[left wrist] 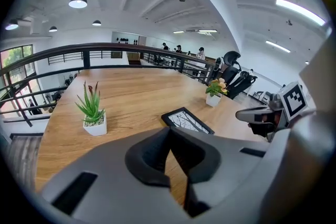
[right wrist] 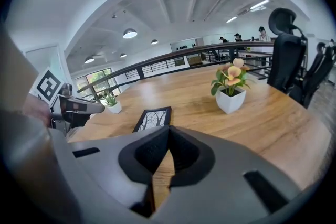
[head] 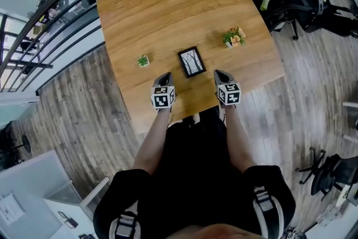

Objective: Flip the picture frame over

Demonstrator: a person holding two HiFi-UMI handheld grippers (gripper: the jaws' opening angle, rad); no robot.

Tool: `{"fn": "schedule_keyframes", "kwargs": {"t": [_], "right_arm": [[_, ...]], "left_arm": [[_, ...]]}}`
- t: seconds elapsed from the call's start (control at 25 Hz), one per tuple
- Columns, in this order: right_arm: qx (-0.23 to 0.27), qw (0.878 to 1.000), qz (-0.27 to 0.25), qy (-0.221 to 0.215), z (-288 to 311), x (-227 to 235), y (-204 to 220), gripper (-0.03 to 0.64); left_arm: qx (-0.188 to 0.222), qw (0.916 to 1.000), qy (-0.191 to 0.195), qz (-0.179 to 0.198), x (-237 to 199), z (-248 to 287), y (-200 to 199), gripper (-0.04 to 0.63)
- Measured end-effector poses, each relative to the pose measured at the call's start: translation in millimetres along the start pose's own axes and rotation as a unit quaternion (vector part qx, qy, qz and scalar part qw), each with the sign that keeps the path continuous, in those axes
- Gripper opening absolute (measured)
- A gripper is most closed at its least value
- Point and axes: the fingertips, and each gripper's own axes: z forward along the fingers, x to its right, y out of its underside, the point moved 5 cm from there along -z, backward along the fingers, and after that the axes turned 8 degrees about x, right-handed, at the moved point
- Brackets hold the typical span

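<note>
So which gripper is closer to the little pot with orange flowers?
Right. The right gripper is on the person's side of the flower pot; the left gripper is beyond the picture frame, farther off.

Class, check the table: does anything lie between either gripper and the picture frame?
Nothing visible does. Bare table separates the frame from the left gripper and right gripper; the succulent and flower pot stand off to the sides.

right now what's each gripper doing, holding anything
Left gripper: closed, holding nothing.
Right gripper: closed, holding nothing.
The picture frame lies on the table, touched by neither.
</note>
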Motion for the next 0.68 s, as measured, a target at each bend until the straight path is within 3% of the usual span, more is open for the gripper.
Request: {"fn": "schedule_keyframes", "kwargs": {"t": [0.68], "right_arm": [[0.007, 1.000, -0.014, 0.005, -38.1, -25.0, 13.7, 0.005]], "left_arm": [[0.015, 0.9999, 0.005, 0.002, 9.7, -44.0, 11.7, 0.020]]}}
